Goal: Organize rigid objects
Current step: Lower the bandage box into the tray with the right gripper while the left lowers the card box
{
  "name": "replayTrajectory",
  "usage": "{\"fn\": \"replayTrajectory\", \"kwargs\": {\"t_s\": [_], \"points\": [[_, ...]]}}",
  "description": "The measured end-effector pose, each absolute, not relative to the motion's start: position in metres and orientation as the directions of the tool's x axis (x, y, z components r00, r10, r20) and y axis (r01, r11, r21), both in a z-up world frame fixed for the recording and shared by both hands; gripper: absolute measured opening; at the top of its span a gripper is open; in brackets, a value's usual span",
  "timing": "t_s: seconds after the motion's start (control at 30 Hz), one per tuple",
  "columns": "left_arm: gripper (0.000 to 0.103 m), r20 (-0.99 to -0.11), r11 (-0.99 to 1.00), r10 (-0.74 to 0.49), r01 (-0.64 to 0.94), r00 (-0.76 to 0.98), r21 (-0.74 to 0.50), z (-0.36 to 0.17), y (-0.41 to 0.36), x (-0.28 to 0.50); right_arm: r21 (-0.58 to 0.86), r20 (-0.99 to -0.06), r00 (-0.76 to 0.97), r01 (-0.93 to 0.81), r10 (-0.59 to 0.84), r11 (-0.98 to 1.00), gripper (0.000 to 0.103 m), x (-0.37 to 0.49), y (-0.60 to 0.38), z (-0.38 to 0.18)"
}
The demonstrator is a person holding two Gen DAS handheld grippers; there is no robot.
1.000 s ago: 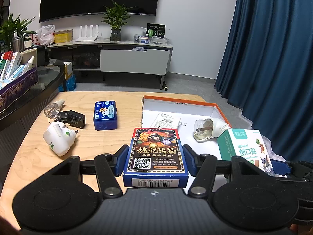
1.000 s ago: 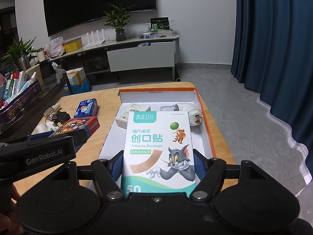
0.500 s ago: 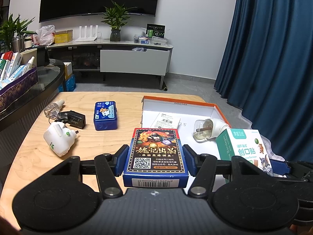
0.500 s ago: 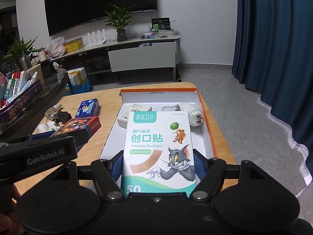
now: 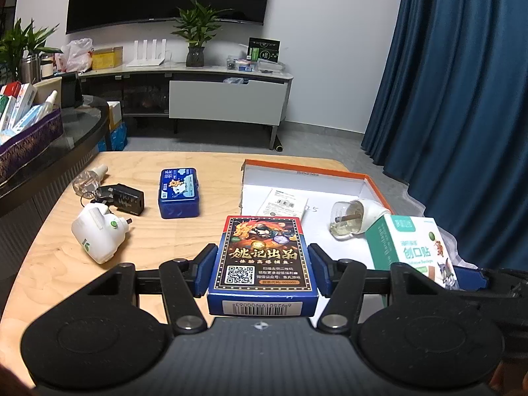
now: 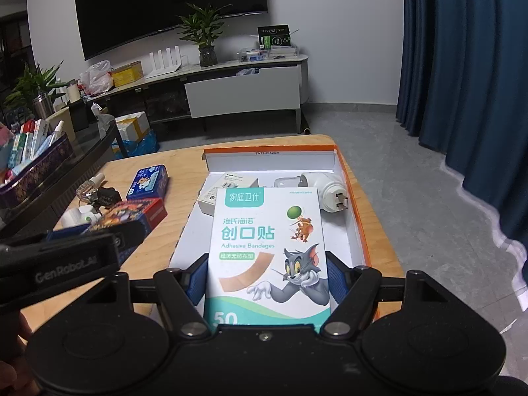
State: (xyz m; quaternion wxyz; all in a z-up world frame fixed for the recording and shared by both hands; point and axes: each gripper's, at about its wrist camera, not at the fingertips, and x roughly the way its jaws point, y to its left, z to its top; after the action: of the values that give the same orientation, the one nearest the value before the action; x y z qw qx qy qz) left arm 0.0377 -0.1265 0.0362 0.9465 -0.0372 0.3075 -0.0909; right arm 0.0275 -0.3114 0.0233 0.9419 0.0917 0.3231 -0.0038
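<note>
My left gripper is shut on a blue-edged card box with dark artwork, held above the table's near side. My right gripper is shut on a white and green adhesive bandage box, held over the orange-rimmed white tray. In the tray lie a small white carton and a white plug-in vaporiser. On the wooden table to the left lie a blue tin, a black charger, another white plug-in vaporiser and a small clear bottle.
A dark glass table with a purple basket of boxes stands at the left. Blue curtains hang at the right. A TV cabinet with a plant stands along the far wall.
</note>
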Motion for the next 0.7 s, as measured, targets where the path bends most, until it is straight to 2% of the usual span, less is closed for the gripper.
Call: {"fn": "replayTrajectory", "kwargs": {"t_s": [0.7], "points": [[0.060, -0.631, 0.968, -0.249, 0.219, 0.735, -0.126, 0.014, -0.148, 0.082, 0.197, -0.666, 0.742, 0.084, 0.070, 0.977, 0.084, 0.097, -0.355, 0.021]]}}
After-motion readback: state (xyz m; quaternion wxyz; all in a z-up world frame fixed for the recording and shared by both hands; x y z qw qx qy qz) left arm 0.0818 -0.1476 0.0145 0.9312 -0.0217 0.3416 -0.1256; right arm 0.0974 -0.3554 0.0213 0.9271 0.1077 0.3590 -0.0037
